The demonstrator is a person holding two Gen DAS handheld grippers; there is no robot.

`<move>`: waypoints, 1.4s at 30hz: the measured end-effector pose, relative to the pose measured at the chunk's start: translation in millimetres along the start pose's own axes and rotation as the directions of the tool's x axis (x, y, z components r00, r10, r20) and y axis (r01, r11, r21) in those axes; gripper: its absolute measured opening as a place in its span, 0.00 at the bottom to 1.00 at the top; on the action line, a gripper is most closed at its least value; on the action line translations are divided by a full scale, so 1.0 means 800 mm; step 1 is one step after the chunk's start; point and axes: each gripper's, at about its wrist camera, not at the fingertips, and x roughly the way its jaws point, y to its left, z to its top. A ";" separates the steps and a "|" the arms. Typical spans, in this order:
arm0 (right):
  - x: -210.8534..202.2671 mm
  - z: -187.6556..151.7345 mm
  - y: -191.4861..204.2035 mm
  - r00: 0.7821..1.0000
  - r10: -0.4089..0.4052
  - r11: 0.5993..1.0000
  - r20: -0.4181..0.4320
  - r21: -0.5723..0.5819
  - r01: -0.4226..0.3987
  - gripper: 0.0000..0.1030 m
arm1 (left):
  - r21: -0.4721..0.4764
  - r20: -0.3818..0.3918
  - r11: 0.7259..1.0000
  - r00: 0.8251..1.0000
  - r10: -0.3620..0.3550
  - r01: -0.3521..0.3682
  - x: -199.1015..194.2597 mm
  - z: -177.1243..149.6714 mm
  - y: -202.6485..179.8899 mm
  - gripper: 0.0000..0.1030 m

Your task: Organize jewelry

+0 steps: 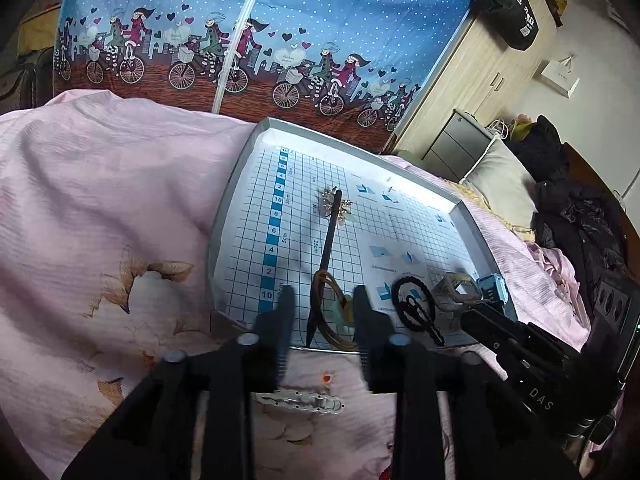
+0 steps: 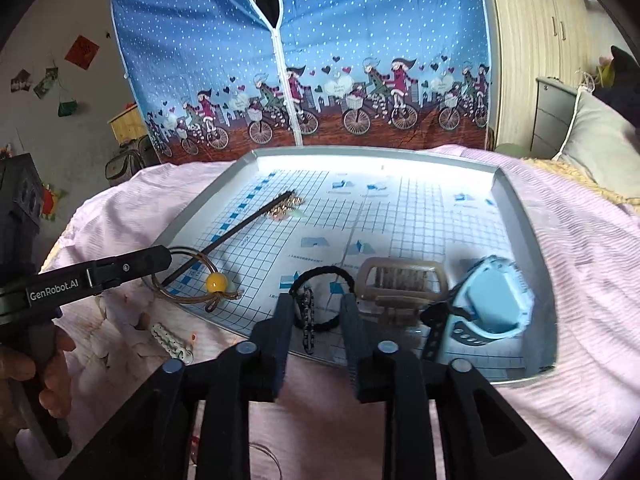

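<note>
Right wrist view shows us the pearl clip (image 2: 171,343) left on the bed (image 2: 592,264), while the tray (image 2: 536,216) holds hair stick (image 2: 240,222), brown cord (image 2: 200,276), black tie (image 2: 320,296), comb (image 2: 402,282) and blue watch (image 2: 494,306). We judge one piece remains; our left gripper (image 1: 322,304) and right gripper (image 2: 316,312) both hover with jaws parted, empty

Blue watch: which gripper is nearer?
Right. The right gripper hovers beside the blue watch, over the black hair tie; the left gripper is further away, over the brown hair tie.

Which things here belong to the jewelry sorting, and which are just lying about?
Job:
tray
hair stick
brown hair tie
black hair tie
hair claw
blue watch
pearl clip

Lying about:
pillow
black bag
dark coat
</note>
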 end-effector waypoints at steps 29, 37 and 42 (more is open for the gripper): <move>-0.258 -0.055 -0.001 0.933 -0.028 0.998 0.358 -0.039 0.045 1.00 | 0.262 0.390 0.965 0.917 -0.081 -0.027 -0.191 -0.083 -0.145 0.98; -0.284 -0.094 0.004 0.935 -0.038 0.998 0.351 -0.039 0.055 1.00 | 0.154 0.345 0.988 0.938 -0.044 -0.011 -0.224 -0.139 -0.136 0.98; -0.284 -0.123 0.002 0.949 -0.044 0.998 0.313 -0.026 0.055 1.00 | 0.106 0.282 0.992 0.959 0.038 -0.070 -0.232 -0.164 -0.126 0.98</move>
